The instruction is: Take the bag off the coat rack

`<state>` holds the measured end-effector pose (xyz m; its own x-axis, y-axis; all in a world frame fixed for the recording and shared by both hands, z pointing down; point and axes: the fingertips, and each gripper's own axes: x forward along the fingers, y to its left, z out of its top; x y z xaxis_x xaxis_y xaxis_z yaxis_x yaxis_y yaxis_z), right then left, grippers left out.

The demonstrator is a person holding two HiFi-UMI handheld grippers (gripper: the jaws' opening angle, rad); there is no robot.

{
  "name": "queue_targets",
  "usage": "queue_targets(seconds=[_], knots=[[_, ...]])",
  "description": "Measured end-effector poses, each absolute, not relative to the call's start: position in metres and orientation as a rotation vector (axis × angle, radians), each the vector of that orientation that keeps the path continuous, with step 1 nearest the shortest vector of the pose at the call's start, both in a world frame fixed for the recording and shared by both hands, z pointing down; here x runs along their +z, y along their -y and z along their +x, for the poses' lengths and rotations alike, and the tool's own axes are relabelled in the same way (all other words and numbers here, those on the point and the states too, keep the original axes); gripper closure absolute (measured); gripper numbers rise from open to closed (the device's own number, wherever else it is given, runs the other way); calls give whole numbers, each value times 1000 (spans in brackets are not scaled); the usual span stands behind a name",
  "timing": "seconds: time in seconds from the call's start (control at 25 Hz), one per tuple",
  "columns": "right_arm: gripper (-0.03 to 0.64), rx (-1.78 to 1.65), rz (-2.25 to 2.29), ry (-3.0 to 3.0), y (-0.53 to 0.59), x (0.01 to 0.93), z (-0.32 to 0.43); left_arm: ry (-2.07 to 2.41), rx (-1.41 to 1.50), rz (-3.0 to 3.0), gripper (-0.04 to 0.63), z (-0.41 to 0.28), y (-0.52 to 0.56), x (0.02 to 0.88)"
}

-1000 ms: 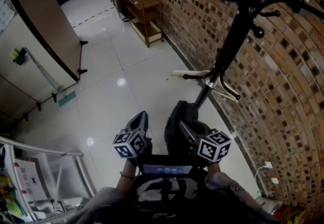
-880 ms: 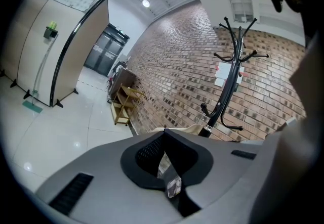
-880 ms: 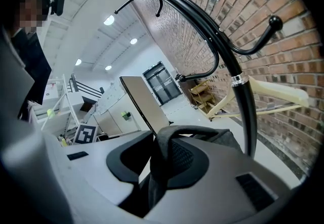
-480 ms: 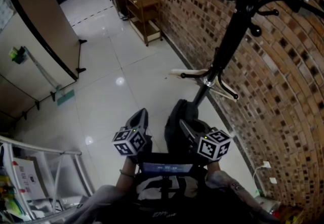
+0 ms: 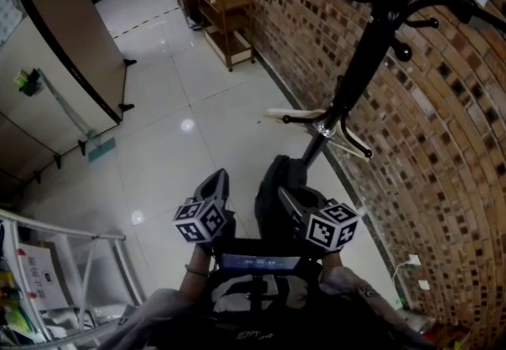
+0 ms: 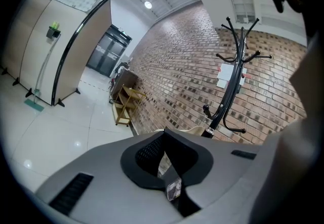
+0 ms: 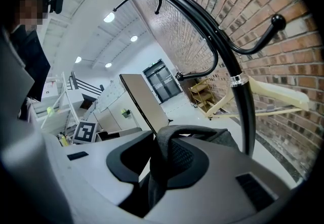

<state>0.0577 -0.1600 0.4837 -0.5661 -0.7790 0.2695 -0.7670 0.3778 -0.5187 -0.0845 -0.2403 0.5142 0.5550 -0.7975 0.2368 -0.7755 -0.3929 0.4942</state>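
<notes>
still, little has changed: the right tool keeps clamping the strap of the bag beside the rack. the left tool stays closed and empty.

The bag, black and slumped, hung low at about 7 o'clock from the foot of the coat rack, just beside its pole. Its dark strap looped upward, pinched in the right claw. The coat rack, a glossy black pole with curved, ball-tipped hooks, rose toward 1 o'clock.
</notes>
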Motion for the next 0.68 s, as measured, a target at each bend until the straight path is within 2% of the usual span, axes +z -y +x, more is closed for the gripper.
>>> queue_targets(seconds=[0.68], knots=[[548,-964,-1444,-2626,169,487,53,1289,-70,2207,588,-94,246,516]])
